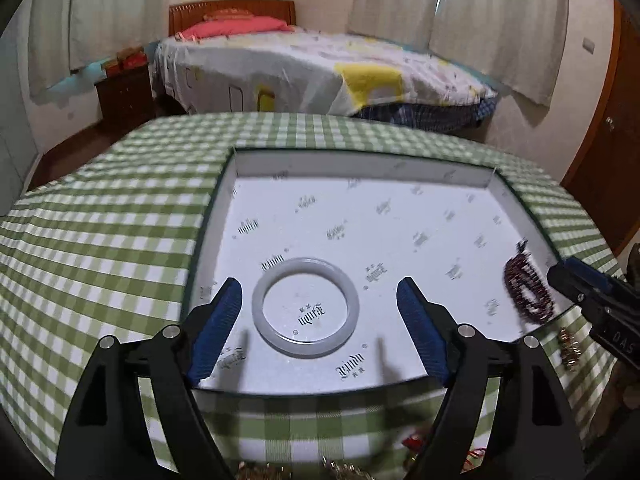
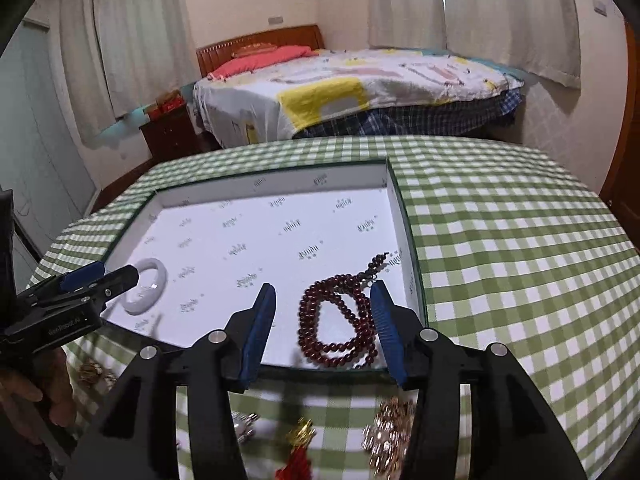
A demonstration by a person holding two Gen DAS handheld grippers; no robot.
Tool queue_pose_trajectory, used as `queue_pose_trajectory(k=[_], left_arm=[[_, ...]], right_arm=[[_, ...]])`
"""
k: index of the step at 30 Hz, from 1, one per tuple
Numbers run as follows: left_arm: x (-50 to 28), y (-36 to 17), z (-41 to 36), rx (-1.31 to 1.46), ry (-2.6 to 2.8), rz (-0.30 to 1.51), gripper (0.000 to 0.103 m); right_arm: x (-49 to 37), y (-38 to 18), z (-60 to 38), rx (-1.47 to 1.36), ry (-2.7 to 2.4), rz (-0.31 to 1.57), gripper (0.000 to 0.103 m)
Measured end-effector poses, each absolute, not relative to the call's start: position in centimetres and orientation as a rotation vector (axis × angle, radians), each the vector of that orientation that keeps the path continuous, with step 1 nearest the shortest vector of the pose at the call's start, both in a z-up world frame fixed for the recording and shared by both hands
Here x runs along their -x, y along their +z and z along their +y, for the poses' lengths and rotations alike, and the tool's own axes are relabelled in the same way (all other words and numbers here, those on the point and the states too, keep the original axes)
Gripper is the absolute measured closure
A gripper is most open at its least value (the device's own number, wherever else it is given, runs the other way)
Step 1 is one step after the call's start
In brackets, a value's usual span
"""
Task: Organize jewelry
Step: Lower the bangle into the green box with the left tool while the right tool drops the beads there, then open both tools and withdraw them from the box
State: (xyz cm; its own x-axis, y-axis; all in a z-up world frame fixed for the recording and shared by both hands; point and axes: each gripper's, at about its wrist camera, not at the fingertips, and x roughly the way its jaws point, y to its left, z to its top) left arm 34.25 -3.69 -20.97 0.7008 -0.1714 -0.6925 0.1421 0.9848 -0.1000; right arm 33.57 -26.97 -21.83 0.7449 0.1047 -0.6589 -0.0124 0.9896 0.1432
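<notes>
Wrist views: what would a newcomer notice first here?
The white box on the checked cloth, with a pale bangle lying between the open left gripper fingers. Near the box's right wall, dark red beads lie coiled by the open right gripper. Gold trinkets sit outside, nearest the camera.

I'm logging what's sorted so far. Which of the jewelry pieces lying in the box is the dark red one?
The beaded bracelet, coiled in the box's near right corner between the right gripper's open fingers. The other piece, a smooth white bangle, lies near left.
</notes>
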Motion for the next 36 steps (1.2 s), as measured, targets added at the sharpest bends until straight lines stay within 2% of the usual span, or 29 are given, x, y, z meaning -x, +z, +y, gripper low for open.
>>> queue_pose_trajectory(k=[7, 12, 25, 33, 36], left_arm=[[-29.2, -17.8, -3.2, 0.041, -0.142, 0.668, 0.025], [-25.1, -16.8, -2.4, 0.048, -0.124, 0.655, 0.025], [-16.8, -17.1, 1.4, 0.062, -0.054, 0.706, 0.025], [-13.7, -17.5, 3.3, 0.08, -0.011, 0.707, 0.025], [-13.2, -17.9, 3.9, 0.087, 0.002, 0.716, 0.025]], right_arm=[[-27.9, -19.5, -25.7, -0.129, 0.056, 0.624, 0.054], [-24.1, -19.1, -24.7, -0.093, 0.054, 0.588, 0.054], [-17.3, -21.8, -22.3, -0.09, 0.091, 0.634, 0.054], [-16.2, -23.4, -20.9, -0.081, 0.106, 0.666, 0.055], [-16.5, -24.3, -20.8, -0.087, 0.096, 0.694, 0.059]])
